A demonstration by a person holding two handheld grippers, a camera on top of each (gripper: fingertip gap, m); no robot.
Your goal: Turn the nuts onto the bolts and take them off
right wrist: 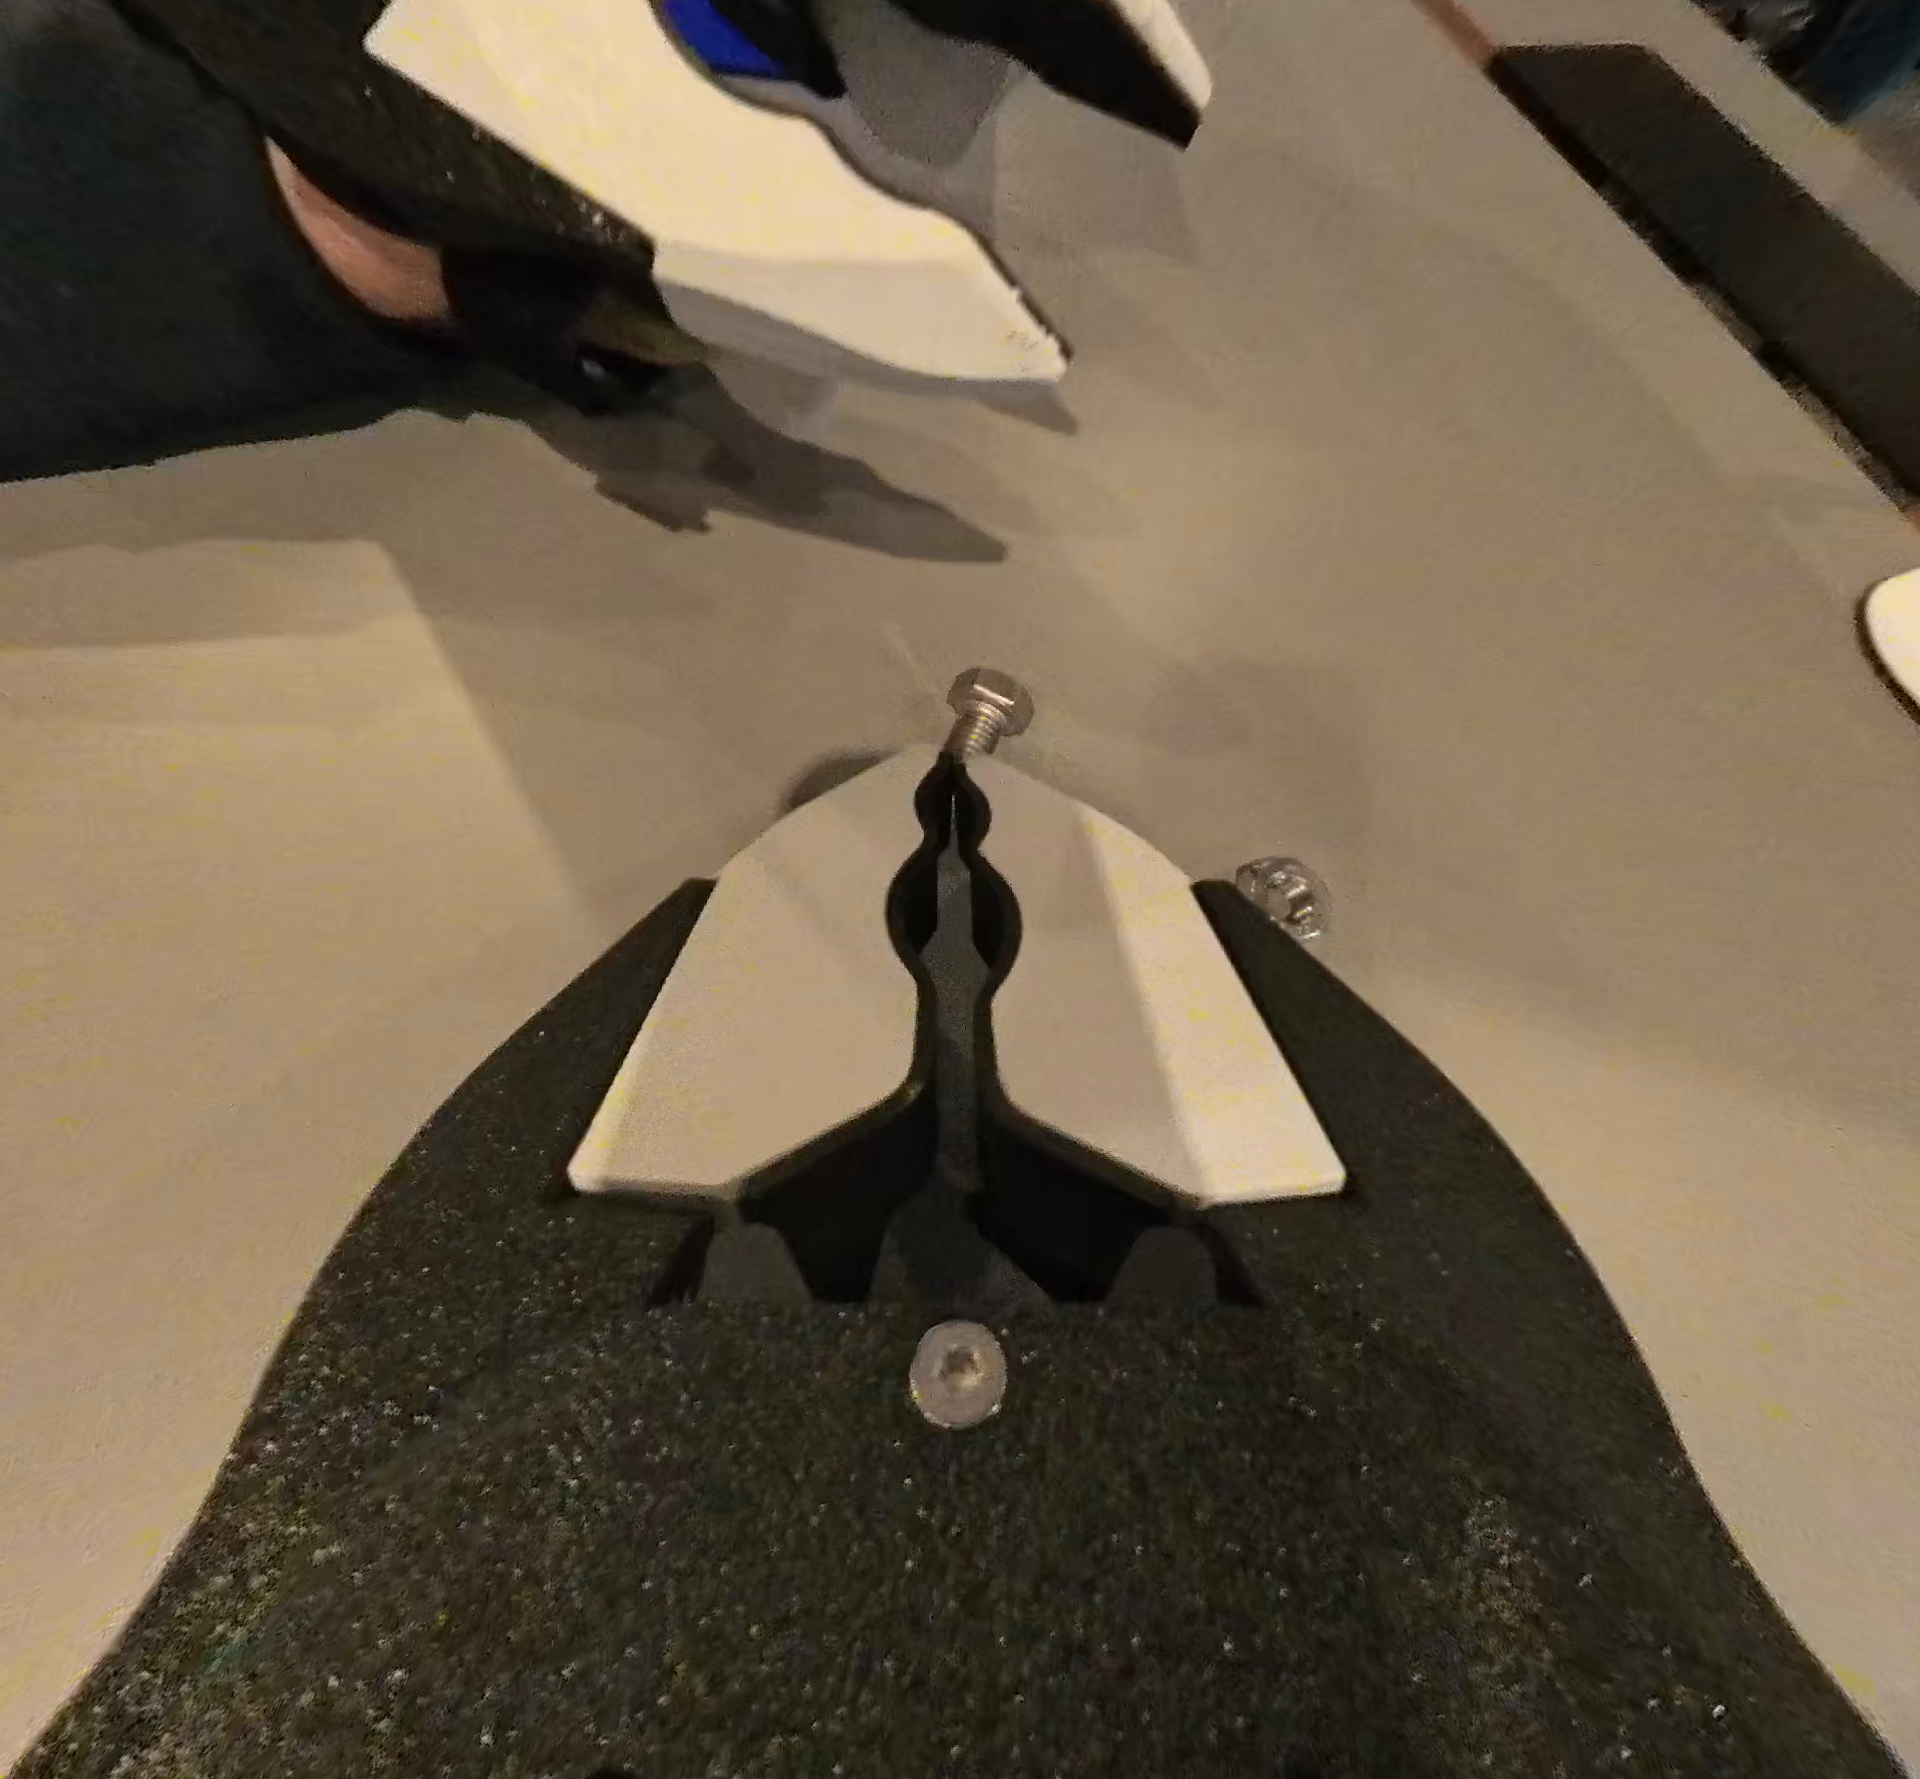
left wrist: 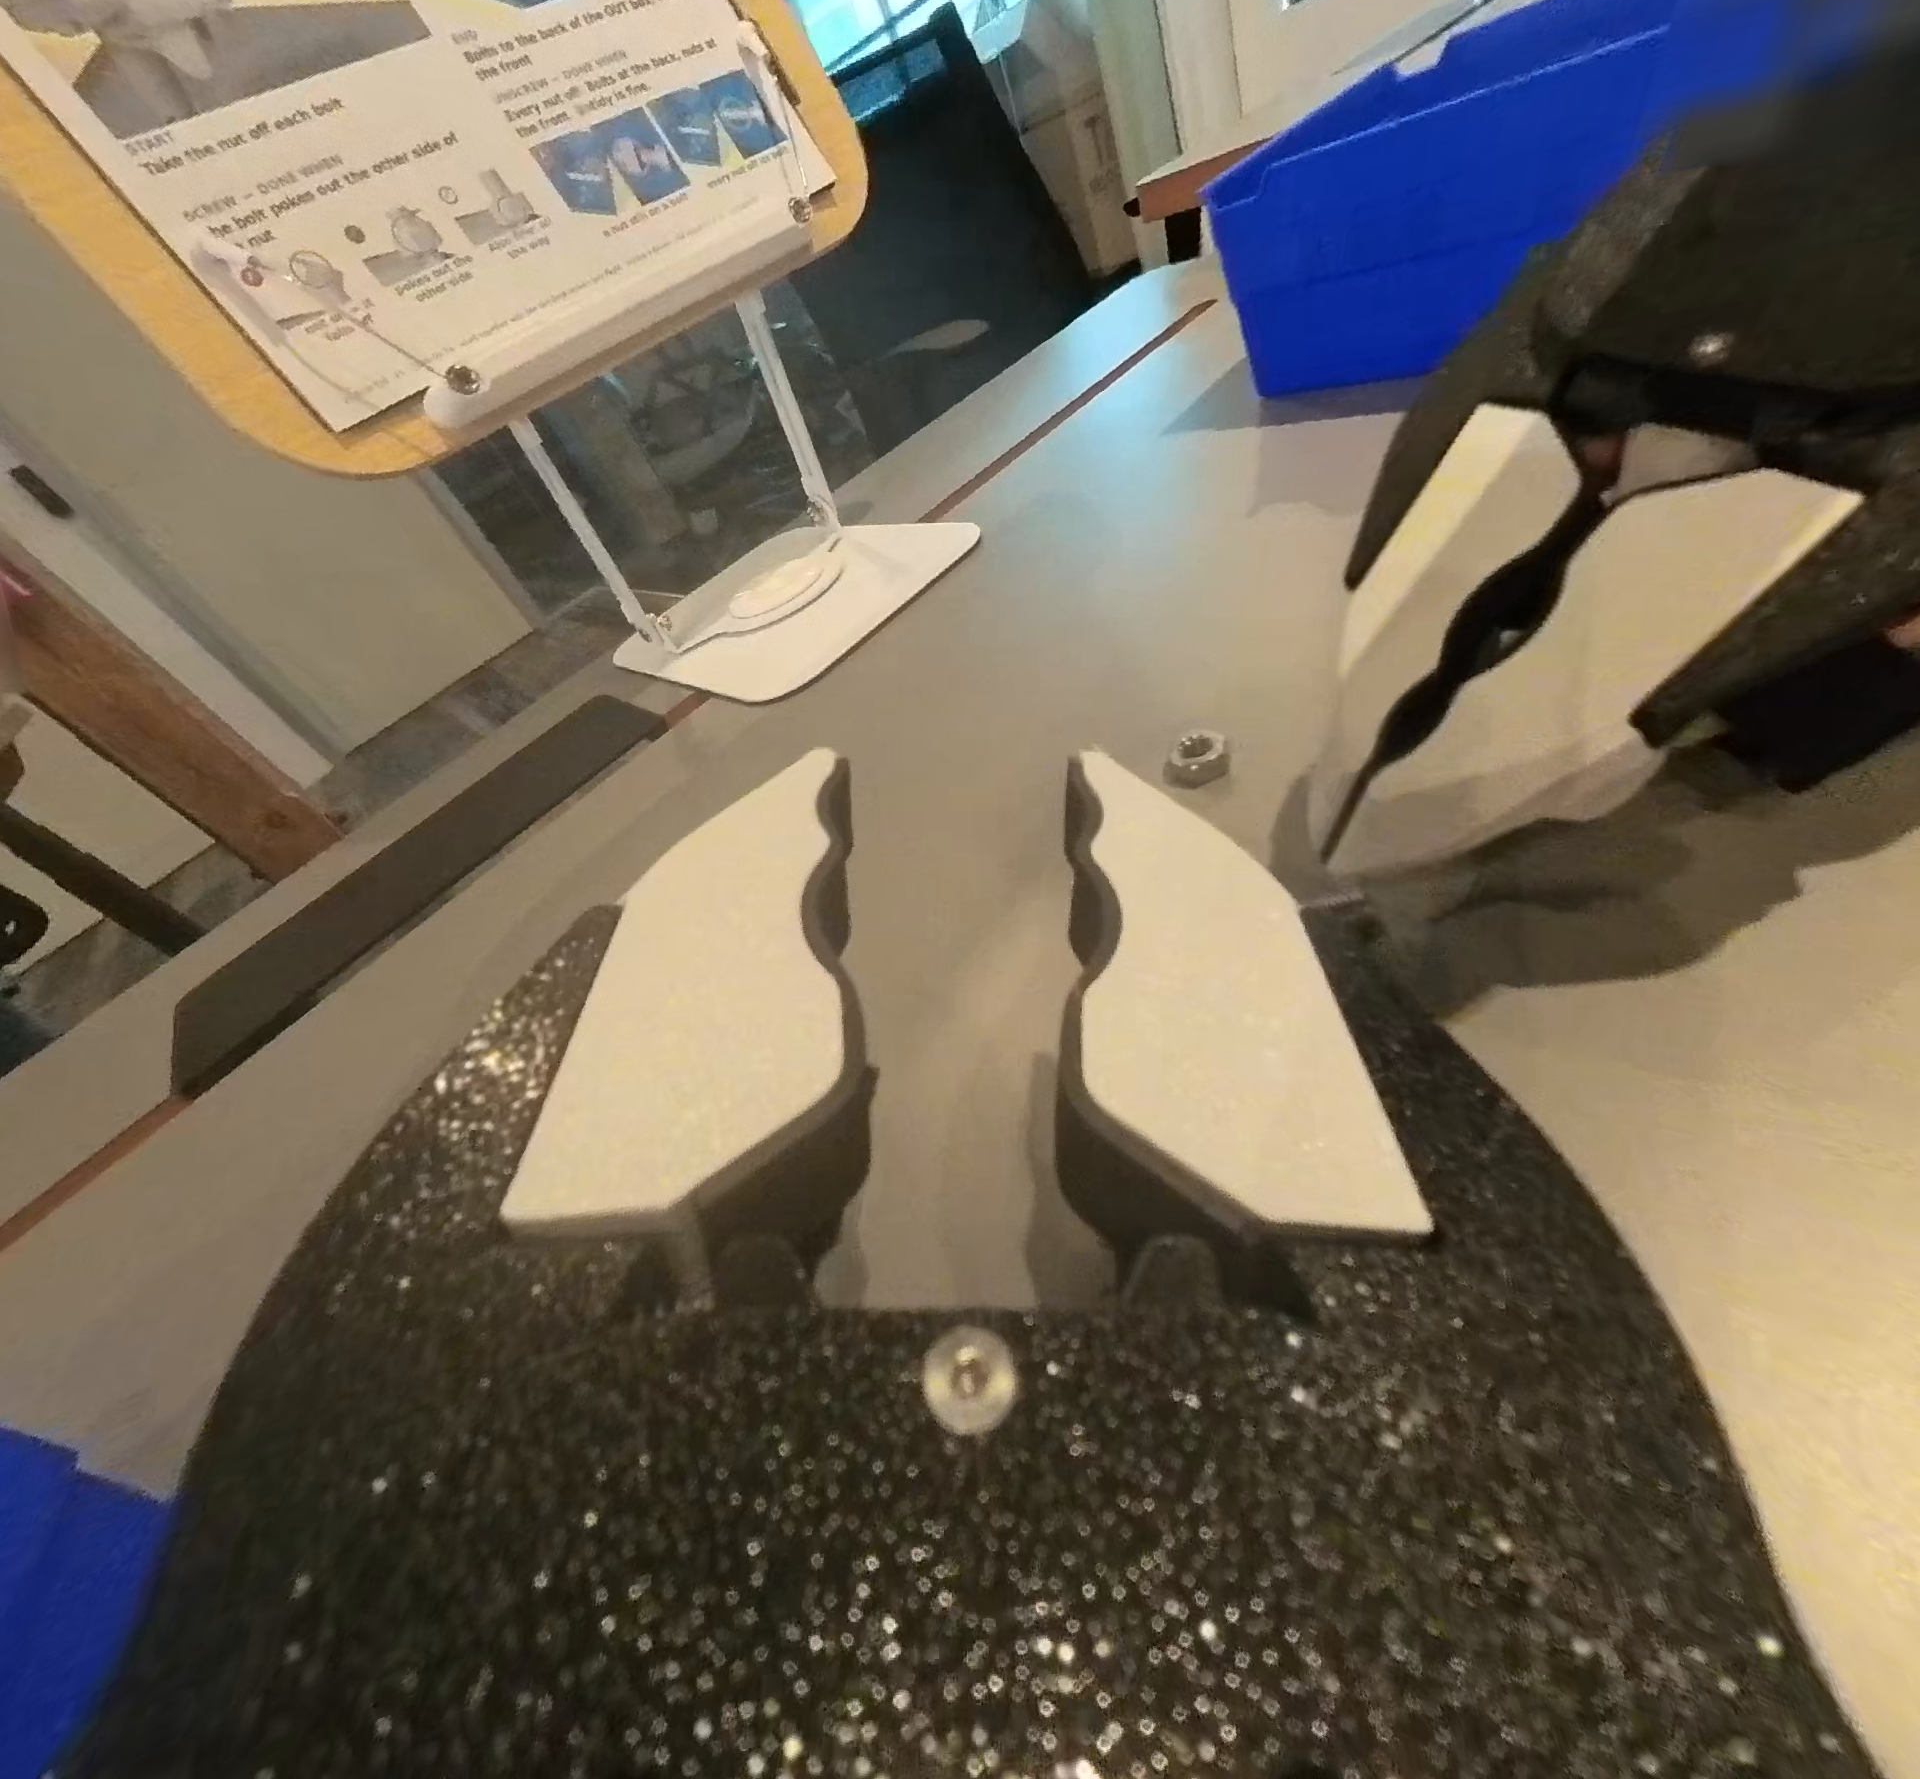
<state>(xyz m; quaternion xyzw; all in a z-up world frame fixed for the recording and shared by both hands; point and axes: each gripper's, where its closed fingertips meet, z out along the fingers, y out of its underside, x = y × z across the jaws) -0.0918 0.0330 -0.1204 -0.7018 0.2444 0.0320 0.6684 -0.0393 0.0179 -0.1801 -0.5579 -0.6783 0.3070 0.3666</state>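
A silver bolt [right wrist: 989,716] lies on the grey table [right wrist: 1351,482], its head pointing away from my right gripper [right wrist: 951,771]. That gripper's jaws are closed, tips together right at the end of the bolt's thread. In the left wrist view, the right gripper [left wrist: 1328,846] points its shut tips down at the table, with a bit of thread [left wrist: 1335,903] showing just below. A loose silver nut [left wrist: 1195,758] lies on the table just right of my left gripper [left wrist: 961,779], which is open and empty. The nut [right wrist: 1283,893] also shows beside my right gripper's right finger. The left gripper [right wrist: 1127,249] hovers open at the upper left.
A sign on a white stand [left wrist: 810,597] is at the far left of the table. A blue bin [left wrist: 1403,202] stands at the far right. A black strip [left wrist: 416,888] runs along the table's edge. A pale sheet [right wrist: 208,898] lies on the table. It is some 7 cm from my right tips to the loose silver nut [left wrist: 1195,758]. My right wrist view [right wrist: 1270,884] looks at it from another angle.
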